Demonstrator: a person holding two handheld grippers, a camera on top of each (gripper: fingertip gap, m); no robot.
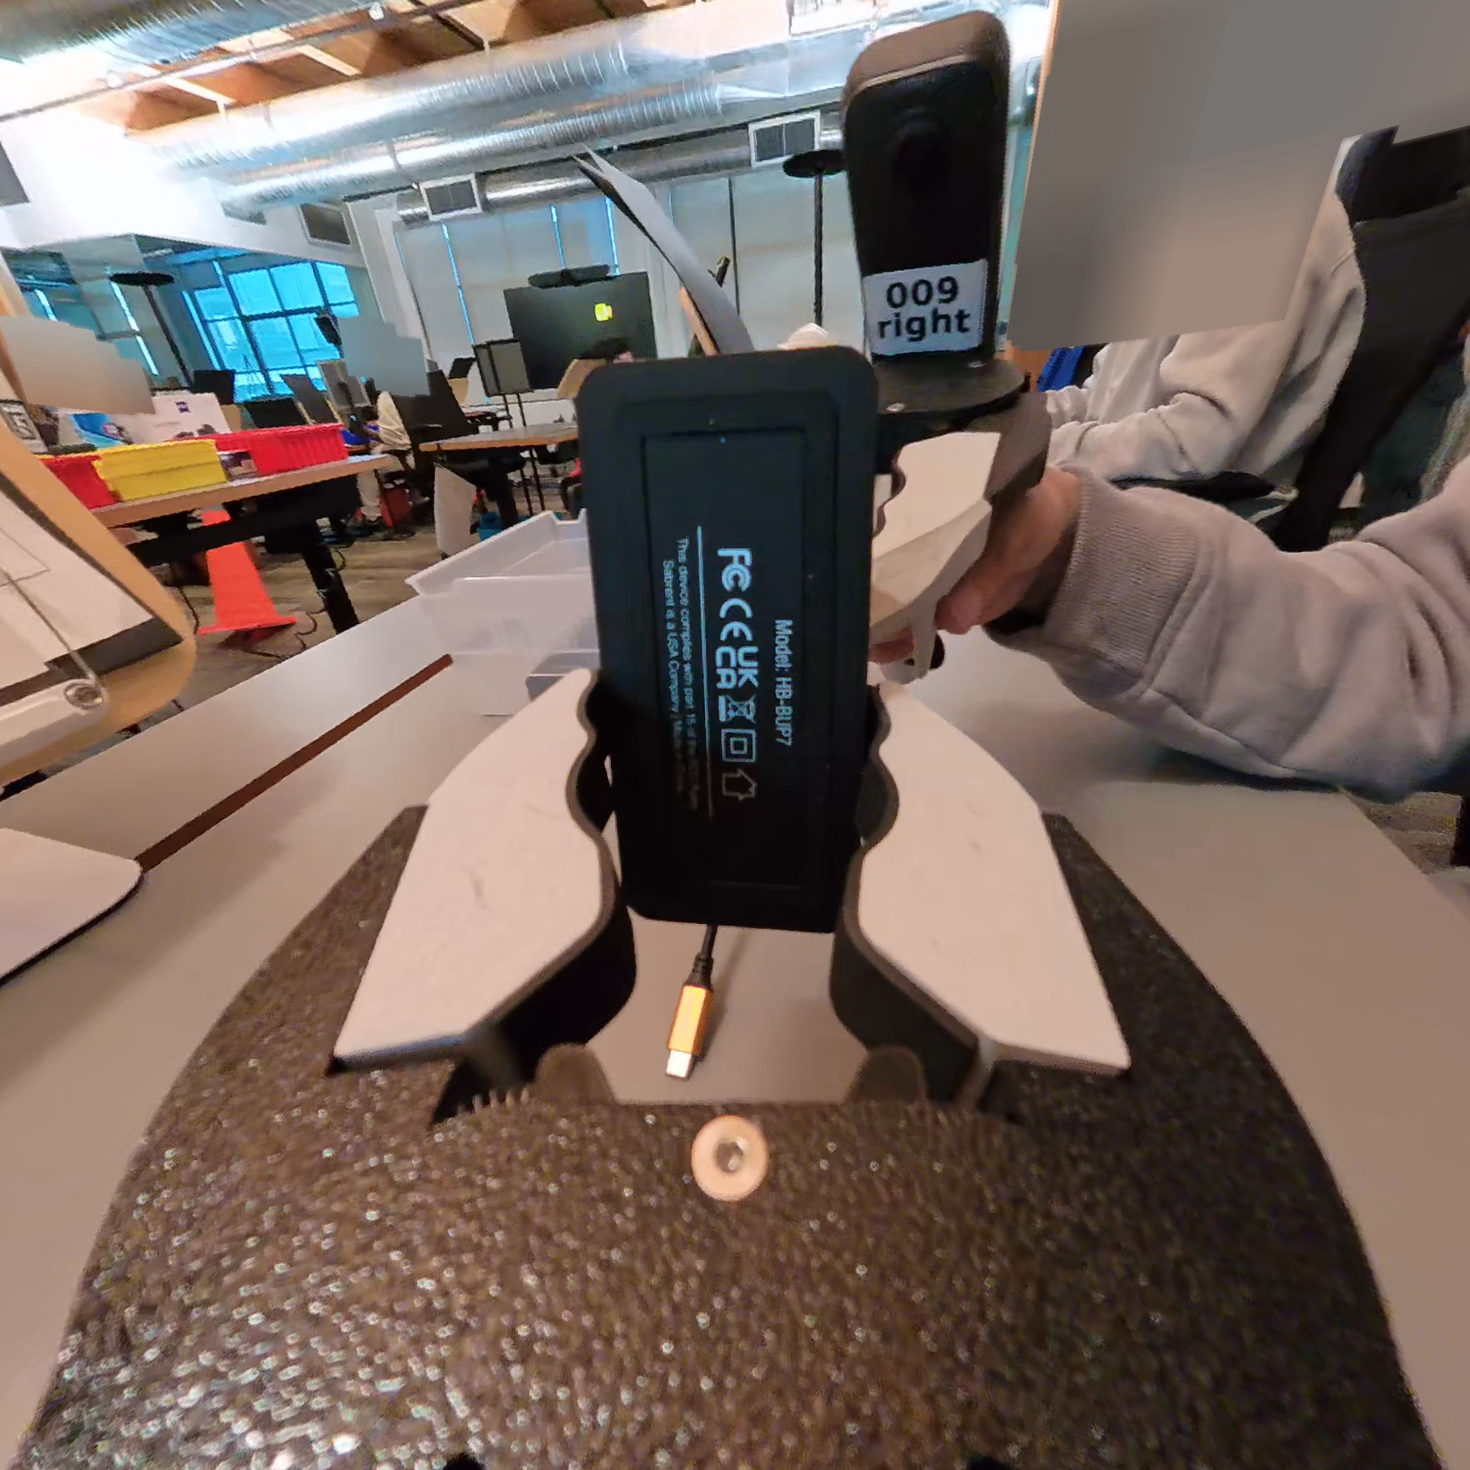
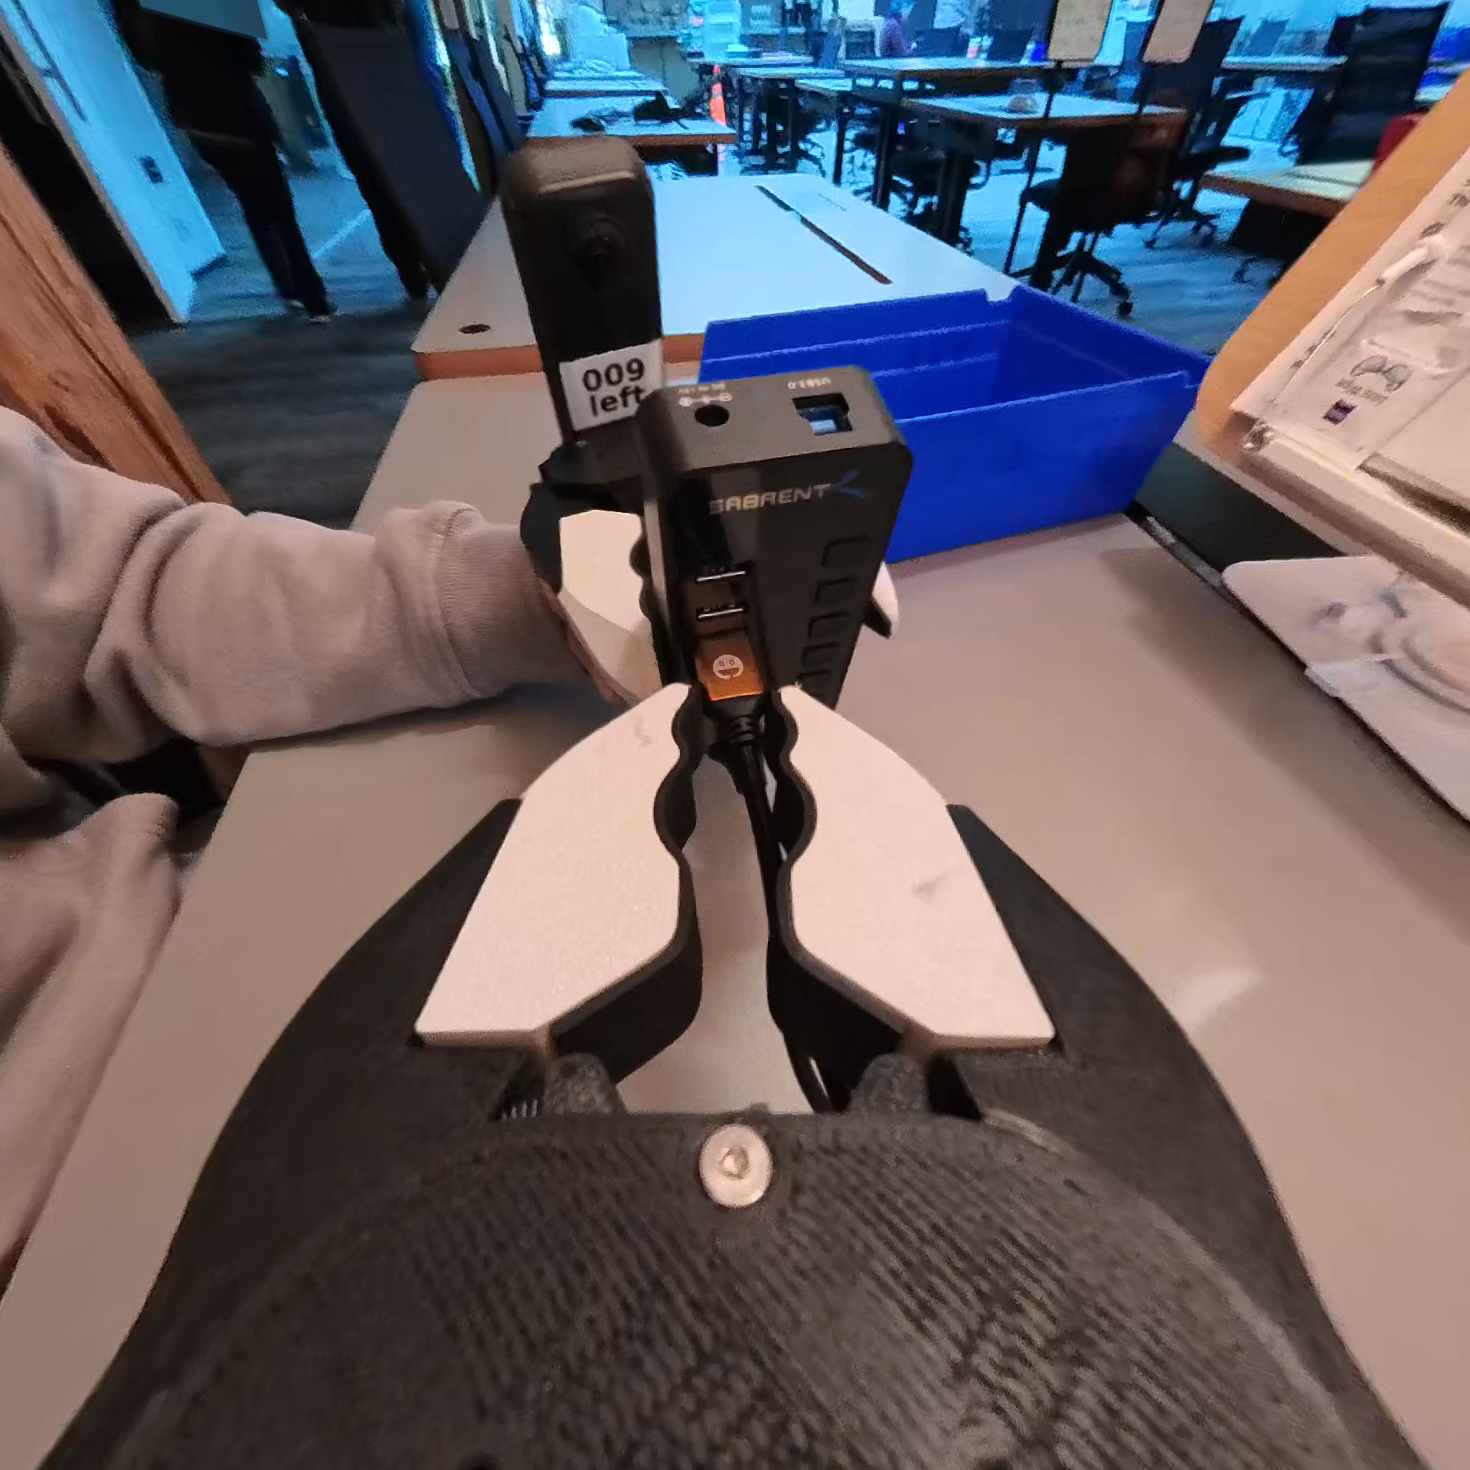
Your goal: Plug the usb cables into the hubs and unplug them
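Note:
My left gripper (image 1: 736, 700) is shut on a black USB hub (image 1: 724, 636) and holds it upright above the grey table (image 1: 1193, 875), its labelled back towards the left wrist view. A loose orange connector (image 1: 690, 1026) on a thin black cable lies below the hub. In the right wrist view the hub (image 2: 764, 493) shows its port side. An orange USB plug (image 2: 725, 668) sits in its third port. My right gripper (image 2: 732, 704) is shut on the black cable (image 2: 756, 795) right behind that plug. One finger (image 1: 931, 525) of the right gripper shows behind the hub.
A blue bin (image 2: 1034, 414) stands behind the hub, and a clear plastic tray (image 1: 509, 589) on the other side. A tilted wooden board with papers (image 2: 1352, 358) stands at the table's edge. The person's grey sleeves (image 1: 1233, 620) reach in from the side.

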